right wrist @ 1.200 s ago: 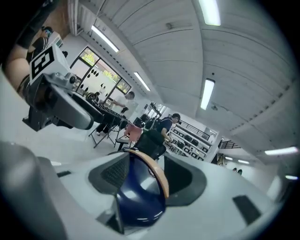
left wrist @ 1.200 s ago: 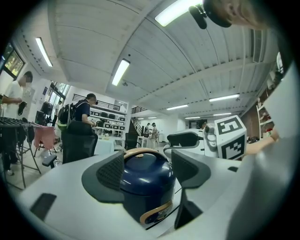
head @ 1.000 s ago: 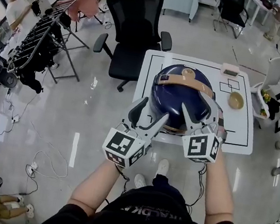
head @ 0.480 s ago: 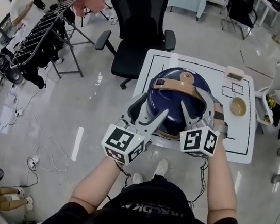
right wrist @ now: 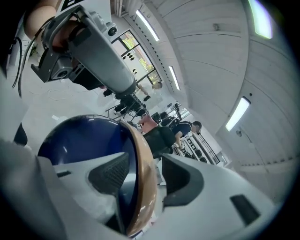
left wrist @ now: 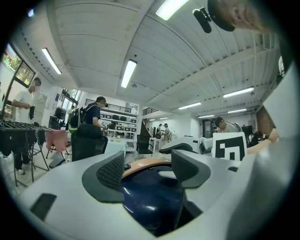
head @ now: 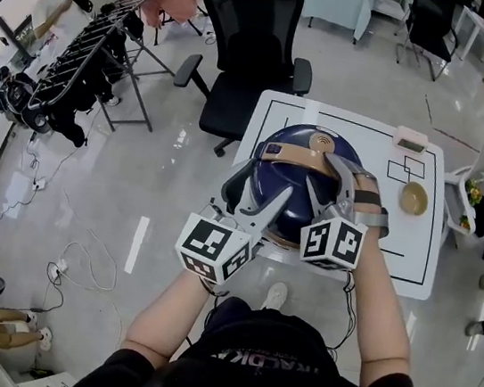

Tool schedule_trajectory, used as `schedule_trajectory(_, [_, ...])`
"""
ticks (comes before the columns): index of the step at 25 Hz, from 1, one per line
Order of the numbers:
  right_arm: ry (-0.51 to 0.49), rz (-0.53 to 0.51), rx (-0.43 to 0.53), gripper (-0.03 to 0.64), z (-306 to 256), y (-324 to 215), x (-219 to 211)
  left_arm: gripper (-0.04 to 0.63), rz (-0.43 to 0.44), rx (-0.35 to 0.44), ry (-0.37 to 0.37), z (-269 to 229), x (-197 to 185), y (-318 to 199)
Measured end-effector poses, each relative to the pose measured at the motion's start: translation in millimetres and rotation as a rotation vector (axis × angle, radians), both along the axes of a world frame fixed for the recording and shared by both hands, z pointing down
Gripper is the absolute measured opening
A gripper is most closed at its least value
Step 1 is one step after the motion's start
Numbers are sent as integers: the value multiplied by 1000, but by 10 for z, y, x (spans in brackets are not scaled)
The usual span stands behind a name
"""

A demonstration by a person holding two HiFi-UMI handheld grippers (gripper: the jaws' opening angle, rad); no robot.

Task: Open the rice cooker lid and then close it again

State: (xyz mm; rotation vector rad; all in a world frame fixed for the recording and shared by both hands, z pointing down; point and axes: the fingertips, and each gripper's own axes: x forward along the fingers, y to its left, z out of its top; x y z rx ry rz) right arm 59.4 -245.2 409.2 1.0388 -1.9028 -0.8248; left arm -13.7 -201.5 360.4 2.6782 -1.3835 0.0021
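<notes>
Two grippers have edged forward: the right gripper (right wrist: 145, 174), jaws apart, now straddles the rice cooker's (head: 290, 186) tan handle (head: 300, 155) (unclamped); the left gripper (left wrist: 147, 168) gapes empty, cooker just ahead. Opening looks imminent.

Navy rice cooker (head: 290, 182), tan handle (head: 297, 156), lid (head: 294, 137) down, on white table (head: 398, 234)

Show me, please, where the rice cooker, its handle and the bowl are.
rice cooker (head: 290, 188): head view, on the blue dome of the lid.
handle (head: 294, 155): head view, middle of the tan band.
bowl (head: 413, 198): head view, centre of its inside.
</notes>
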Motion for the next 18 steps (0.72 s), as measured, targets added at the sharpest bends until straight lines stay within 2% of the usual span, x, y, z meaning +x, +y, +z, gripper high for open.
schedule_trajectory(9, [59, -13, 5, 216, 61, -80, -89, 305, -11, -2, 8, -12, -61, -136])
schedule_trajectory(18, [97, 40, -16, 216, 122, -224, -268, 296, 88, -24, -1, 20, -141, -383])
